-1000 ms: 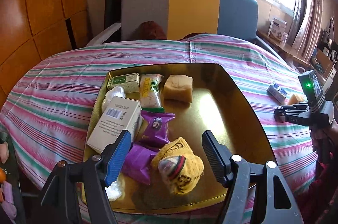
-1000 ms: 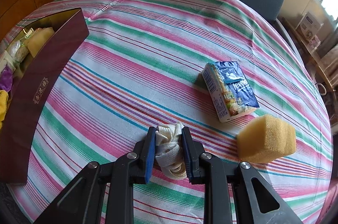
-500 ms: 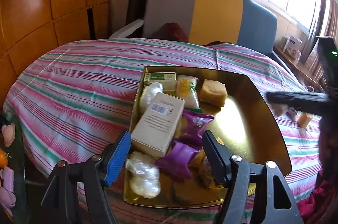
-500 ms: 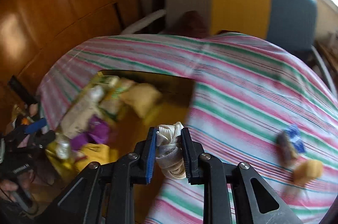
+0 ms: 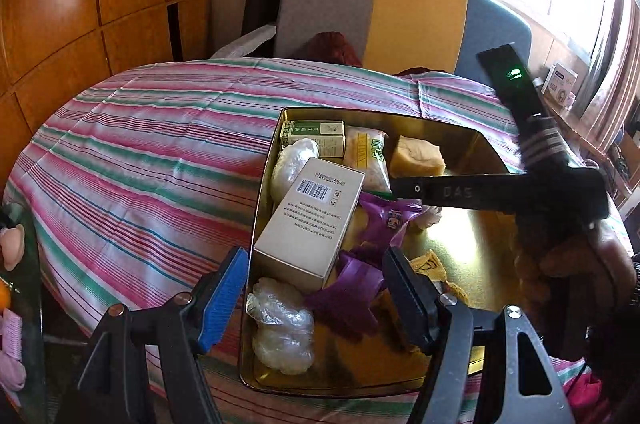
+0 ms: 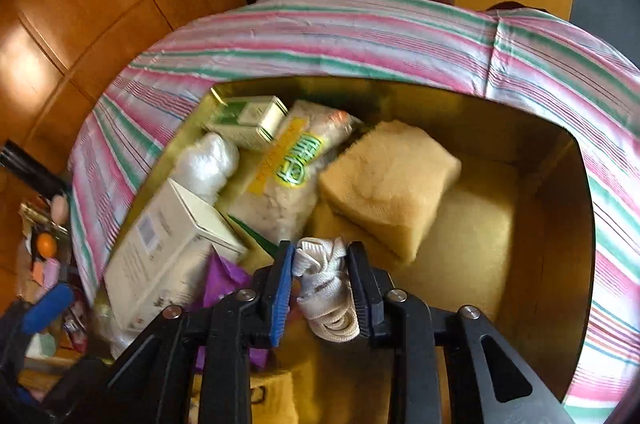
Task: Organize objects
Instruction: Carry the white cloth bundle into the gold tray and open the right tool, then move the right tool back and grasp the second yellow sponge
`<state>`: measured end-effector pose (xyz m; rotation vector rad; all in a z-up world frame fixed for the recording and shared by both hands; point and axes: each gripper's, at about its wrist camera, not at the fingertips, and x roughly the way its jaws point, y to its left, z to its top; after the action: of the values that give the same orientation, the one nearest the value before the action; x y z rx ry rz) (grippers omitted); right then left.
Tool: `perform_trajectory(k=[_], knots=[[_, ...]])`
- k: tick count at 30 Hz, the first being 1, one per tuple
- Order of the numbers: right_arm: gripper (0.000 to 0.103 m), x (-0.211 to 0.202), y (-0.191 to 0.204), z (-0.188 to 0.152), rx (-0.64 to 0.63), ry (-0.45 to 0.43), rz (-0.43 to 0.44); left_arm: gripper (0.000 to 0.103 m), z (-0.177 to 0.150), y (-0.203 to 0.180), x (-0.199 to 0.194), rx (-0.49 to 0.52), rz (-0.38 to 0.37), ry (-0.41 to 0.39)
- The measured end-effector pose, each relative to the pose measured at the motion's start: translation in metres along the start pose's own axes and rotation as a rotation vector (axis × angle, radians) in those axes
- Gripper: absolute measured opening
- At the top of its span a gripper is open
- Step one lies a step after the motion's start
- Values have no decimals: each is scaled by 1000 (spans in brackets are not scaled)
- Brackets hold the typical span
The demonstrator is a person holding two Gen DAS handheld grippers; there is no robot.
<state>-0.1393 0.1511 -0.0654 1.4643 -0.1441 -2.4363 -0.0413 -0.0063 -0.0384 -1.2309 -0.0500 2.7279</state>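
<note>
2 grippers are at the gold tray (image 6: 560, 216). The right gripper (image 6: 322, 288) pinches a knotted white strap (image 6: 324, 284) over the tray, beside the yellow sponge (image 6: 388, 180); probably the placing step. Next, lower it and release. The left gripper (image 5: 316, 288) hangs spread, holding nothing, at the near rim.

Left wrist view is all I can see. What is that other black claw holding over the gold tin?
Observer: The right claw is shut on a knotted white strap.
Operator: Did it drop it in the tin yet?
Observer: No. The strap is pinched between the claw's fingers, above the inside of the tin, just in front of the yellow sponge.
</note>
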Motion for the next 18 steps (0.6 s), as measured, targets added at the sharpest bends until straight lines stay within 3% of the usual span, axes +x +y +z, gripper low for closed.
perform_trajectory(k=[3,6,10,18], knots=[[47,-11,2,-3,-4,-24,30,70,0,-1,-2,5,6,-4],[49,-27,4,-6,-4,-60,32,70,0,-4,-5,14,6,-10],[61,-55,-3,-14,1,-105,24,70,1,-10,-9,28,-2,-21],[67,-120,-61,-43,61,-187,-72,71,-2,-32,-13,76,-19,-16]])
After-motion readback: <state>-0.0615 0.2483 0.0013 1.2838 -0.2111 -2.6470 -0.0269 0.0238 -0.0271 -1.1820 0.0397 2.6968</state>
